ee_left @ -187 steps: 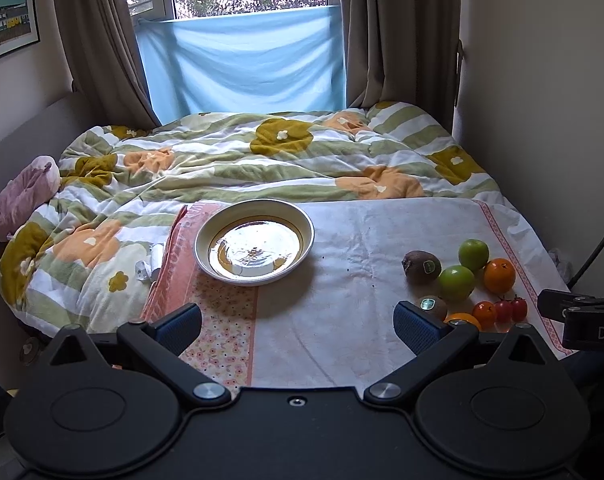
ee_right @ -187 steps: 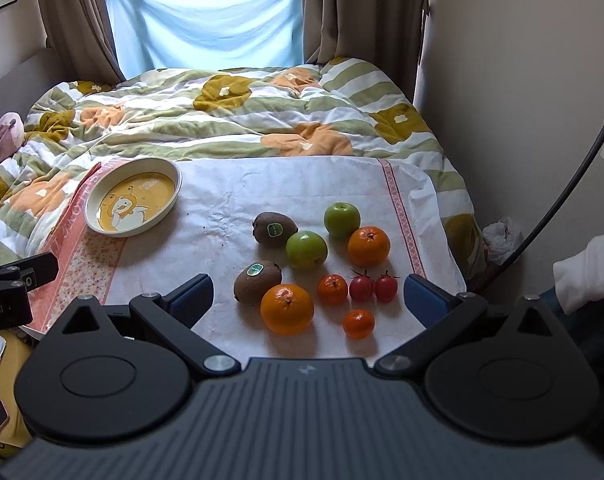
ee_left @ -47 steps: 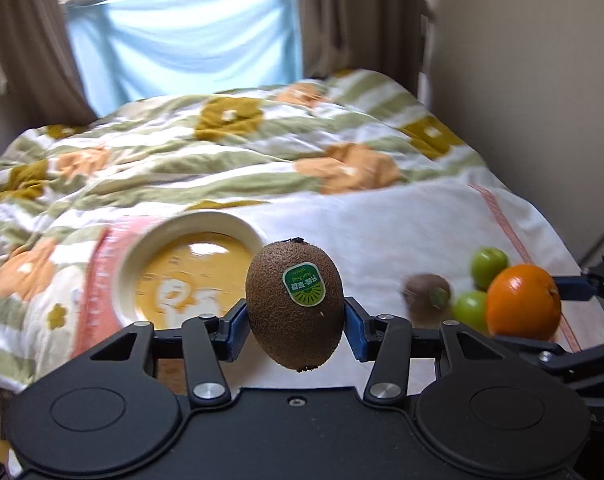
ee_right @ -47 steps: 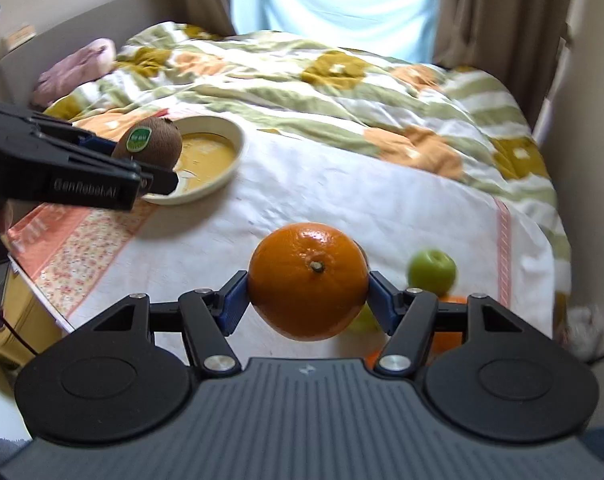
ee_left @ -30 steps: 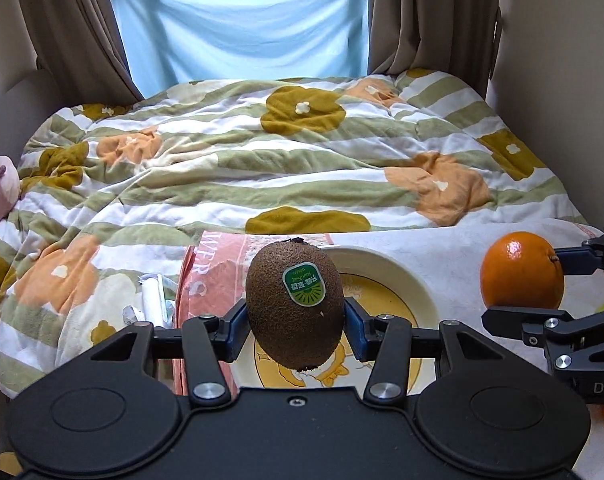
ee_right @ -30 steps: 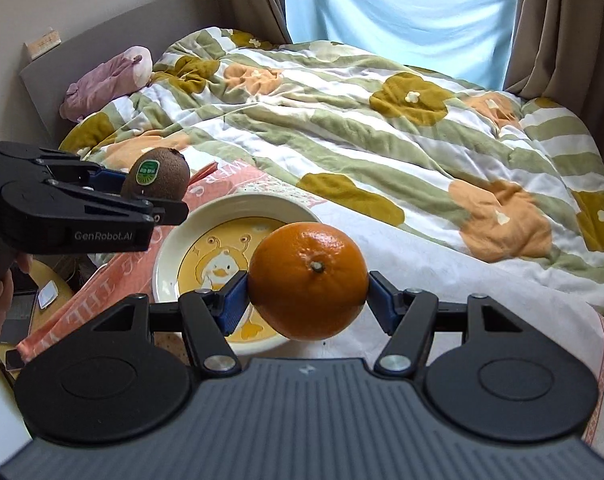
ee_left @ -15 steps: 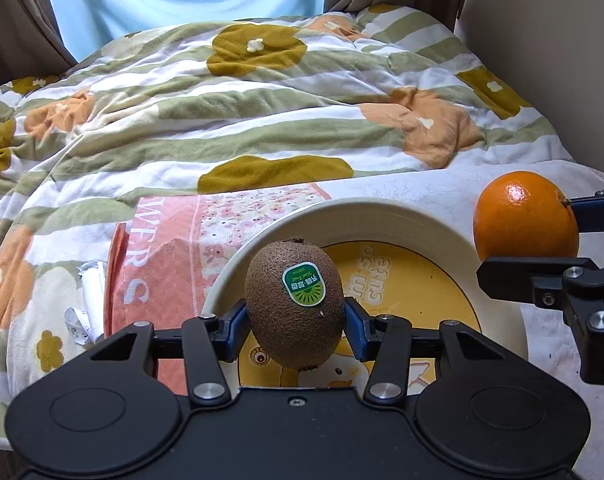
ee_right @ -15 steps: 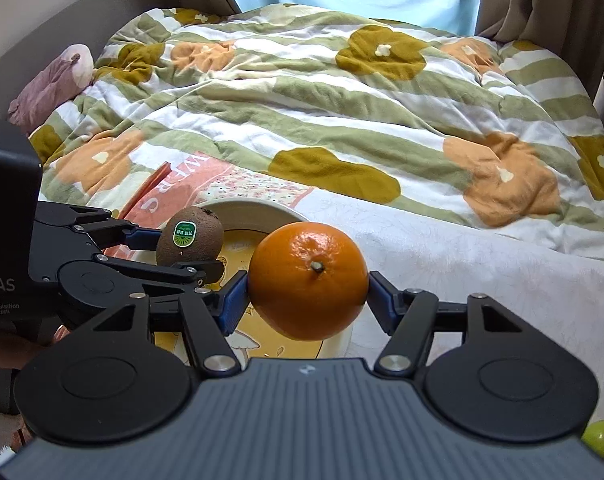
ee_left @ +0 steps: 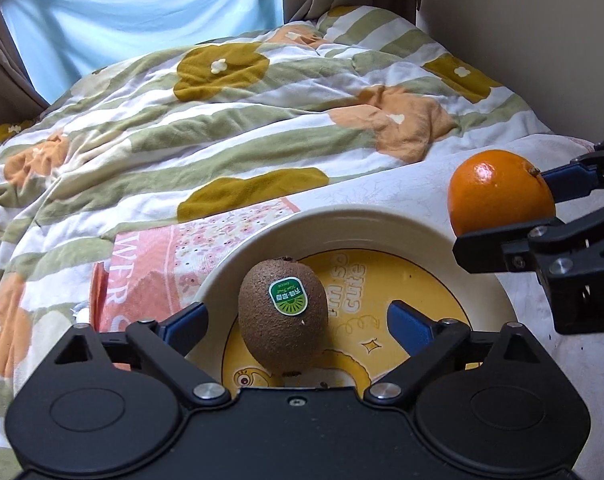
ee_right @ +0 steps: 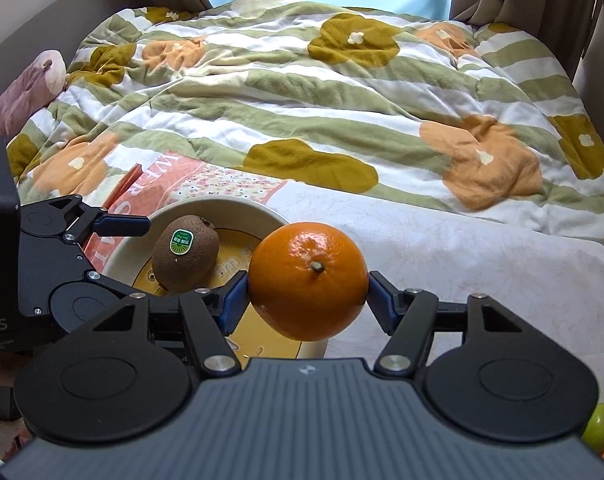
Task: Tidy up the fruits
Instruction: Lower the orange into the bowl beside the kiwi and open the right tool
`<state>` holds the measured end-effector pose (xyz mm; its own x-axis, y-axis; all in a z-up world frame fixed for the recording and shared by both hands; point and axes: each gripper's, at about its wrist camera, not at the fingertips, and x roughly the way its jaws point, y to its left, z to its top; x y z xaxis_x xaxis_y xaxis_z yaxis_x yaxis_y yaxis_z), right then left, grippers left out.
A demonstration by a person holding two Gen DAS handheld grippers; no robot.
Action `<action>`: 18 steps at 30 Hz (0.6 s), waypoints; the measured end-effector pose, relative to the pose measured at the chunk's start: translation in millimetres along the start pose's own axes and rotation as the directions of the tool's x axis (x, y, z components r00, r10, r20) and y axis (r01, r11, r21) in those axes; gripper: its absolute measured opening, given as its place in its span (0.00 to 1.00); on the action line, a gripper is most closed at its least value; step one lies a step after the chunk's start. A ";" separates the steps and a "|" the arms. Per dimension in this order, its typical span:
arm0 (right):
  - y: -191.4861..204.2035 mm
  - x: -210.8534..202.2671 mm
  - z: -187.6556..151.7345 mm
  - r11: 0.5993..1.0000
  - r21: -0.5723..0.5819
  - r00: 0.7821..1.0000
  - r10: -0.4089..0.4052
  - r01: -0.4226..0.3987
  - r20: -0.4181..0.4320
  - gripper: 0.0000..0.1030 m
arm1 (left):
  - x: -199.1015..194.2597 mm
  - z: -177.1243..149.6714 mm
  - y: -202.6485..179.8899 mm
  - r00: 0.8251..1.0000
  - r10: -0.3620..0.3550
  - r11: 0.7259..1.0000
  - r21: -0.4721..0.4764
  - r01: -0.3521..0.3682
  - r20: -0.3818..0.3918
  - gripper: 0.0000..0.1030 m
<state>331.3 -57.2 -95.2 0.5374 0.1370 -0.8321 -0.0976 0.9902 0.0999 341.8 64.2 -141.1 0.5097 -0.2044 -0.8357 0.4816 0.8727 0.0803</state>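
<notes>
Spreading wide, the jaws of my left gripper (ee_left: 297, 322) are opening around the kiwi (ee_left: 282, 317) — its blue pads stand clear on both sides, touching nothing. The kiwi sits in the bowl (ee_left: 402, 222), near the bowl's left wall, sticker facing up. My right gripper (ee_right: 304, 294) holds the orange (ee_right: 306, 280), jaws clamped on its flanks — it hangs above the bowl's right rim, just beside the kiwi. The bowl rests on a white cloth (ee_right: 462, 252) spread over the bed, with the striped floral quilt (ee_left: 221, 112) behind it. A green apple (ee_right: 602, 424) shows well to the right of the bowl.
</notes>
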 end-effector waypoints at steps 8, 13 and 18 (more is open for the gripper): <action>-0.7 -1.1 11.7 0.998 -0.010 0.998 0.070 -0.070 -0.008 0.76 | -30.5 -21.3 -9.0 0.997 0.082 0.997 0.017 -0.082 0.013 0.96; 11.1 13.3 12.9 0.991 -0.040 0.991 0.124 -0.126 -0.045 0.76 | -47.2 -31.3 -10.9 0.990 0.137 0.991 0.005 -0.137 0.014 0.96; 21.8 37.6 9.4 0.986 -0.075 0.987 0.141 -0.147 -0.083 0.76 | -51.3 -39.5 -4.2 0.992 0.122 0.992 -0.022 -0.122 0.009 0.96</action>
<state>357.3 -30.3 -119.1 0.4473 0.2724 -0.8519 -0.2381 0.9544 0.1802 285.4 88.5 -120.1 0.5709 -0.0999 -0.8149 0.3999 0.9007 0.1698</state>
